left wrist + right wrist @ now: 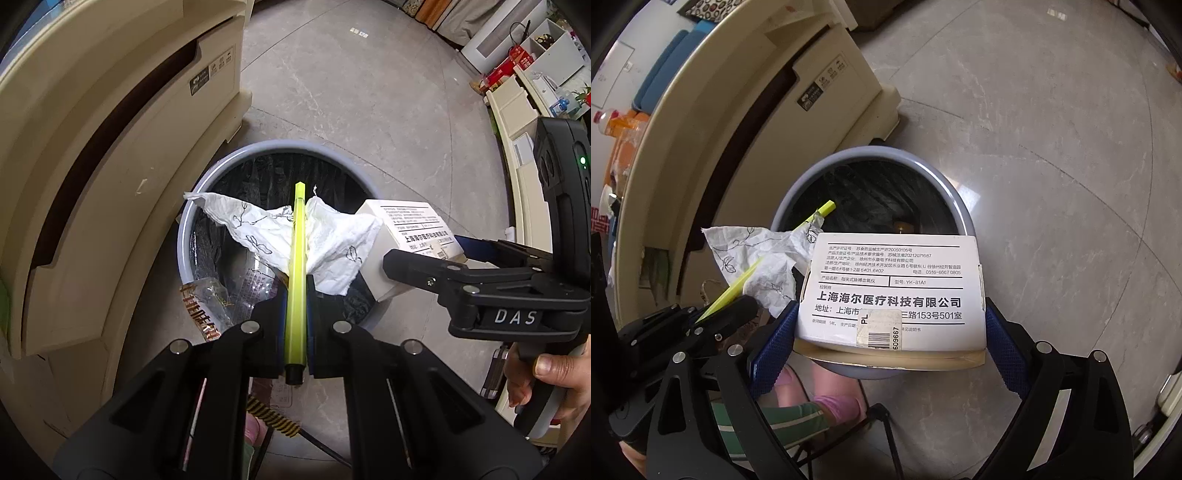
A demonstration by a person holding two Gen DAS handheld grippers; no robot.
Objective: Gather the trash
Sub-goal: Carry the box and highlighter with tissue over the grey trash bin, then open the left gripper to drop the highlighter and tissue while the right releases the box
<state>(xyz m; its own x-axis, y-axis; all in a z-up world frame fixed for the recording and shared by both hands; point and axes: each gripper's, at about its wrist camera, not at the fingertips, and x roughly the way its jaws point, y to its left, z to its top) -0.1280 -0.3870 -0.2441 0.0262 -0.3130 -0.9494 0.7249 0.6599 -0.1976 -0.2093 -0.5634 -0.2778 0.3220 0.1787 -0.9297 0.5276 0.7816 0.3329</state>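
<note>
1. Left gripper [295, 295]: clamped narrow on a pen [298, 258] and a tissue [258, 230], both over the bin [192, 206].
2. Right gripper [890, 332]: pads pressed on a box [890, 291], held above the bin's near rim.
3. Risk: the box overhangs the rim; released here, it may tip onto the floor [351, 92].
4. Risk: the tissue may cling to a pad and stay up when the pen drops.
5. Risk: the grippers are close; they may collide.

Grey tiled floor [369, 110], grey bin [207, 177] standing on it, beige cabinet [110, 147] alongside
</note>
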